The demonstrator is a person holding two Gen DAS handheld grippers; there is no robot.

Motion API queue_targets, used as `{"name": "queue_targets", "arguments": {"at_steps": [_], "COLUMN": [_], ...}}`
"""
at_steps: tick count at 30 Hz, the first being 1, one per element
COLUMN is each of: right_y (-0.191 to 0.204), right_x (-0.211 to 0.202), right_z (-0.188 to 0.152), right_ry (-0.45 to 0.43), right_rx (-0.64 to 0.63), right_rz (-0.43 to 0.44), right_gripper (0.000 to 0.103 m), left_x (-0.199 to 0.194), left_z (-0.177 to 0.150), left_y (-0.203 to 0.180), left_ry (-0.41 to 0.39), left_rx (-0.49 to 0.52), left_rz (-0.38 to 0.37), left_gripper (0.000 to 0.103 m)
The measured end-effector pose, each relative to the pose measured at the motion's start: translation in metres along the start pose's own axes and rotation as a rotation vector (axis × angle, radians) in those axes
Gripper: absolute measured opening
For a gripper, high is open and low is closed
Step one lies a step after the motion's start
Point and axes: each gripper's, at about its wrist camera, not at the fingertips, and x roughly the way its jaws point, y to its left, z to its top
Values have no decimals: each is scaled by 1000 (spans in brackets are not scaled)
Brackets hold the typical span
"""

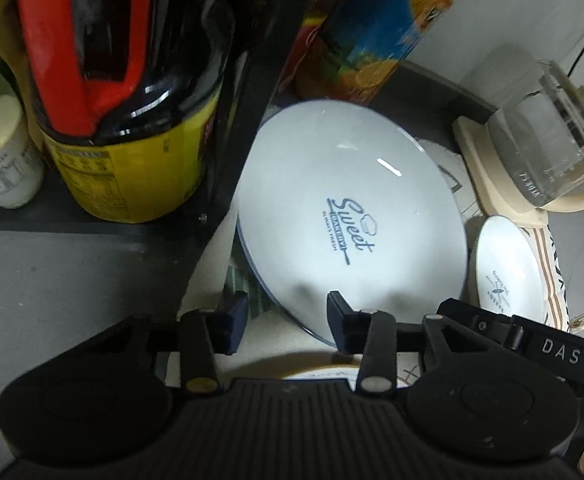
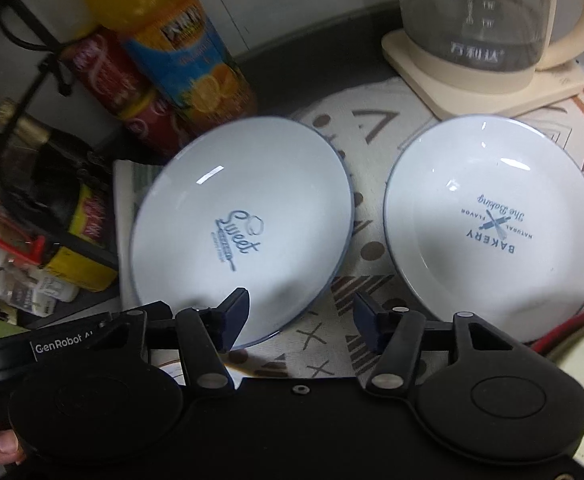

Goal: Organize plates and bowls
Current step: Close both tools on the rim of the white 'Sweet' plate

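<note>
A white "Sweet" plate [image 1: 348, 216] with a blue rim sits tilted on a patterned cloth [image 2: 376, 136]. It also shows in the right wrist view [image 2: 244, 228]. My left gripper [image 1: 288, 316] is open at the plate's near rim, its right finger over the plate. A white "Bakery" plate [image 2: 492, 220] lies flat to the right; it also shows in the left wrist view [image 1: 506, 264]. My right gripper [image 2: 302, 312] is open and empty, low between the two plates. Another white dish [image 1: 324, 370] shows partly under the left gripper.
A black shelf frame [image 1: 244, 92] stands left of the "Sweet" plate, with a dark bottle [image 1: 132, 92] and small white bottle [image 1: 2, 152]. A juice bottle [image 2: 188, 60] and red cans [image 2: 132, 92] stand behind. A glass kettle [image 2: 480, 20] sits on a cream base at the back right.
</note>
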Motion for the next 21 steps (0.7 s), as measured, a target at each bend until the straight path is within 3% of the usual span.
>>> {"name": "queue_targets", "arguments": {"at_steps": [4,9,18,21], "right_y": [0,5,7,4], "right_x": [14,31,46,46], "right_z": [2,4,4,5], "right_ry": [18,38,17,-2], "right_rx": [8,3,23,33], "right_rz": [-10,-1,-23,-12], "right_gripper": [53,40,39,40], "left_x": [8,13,27,29], "left_z": [4,8,7,8], "left_y": [10,20,24,26], "left_ry": [-3,-21,-17,-23], "left_rx": [-14,-65,-131,-158], "left_rz": [-2,-31,-60,-76], "left_gripper": [38,35,18,18]}}
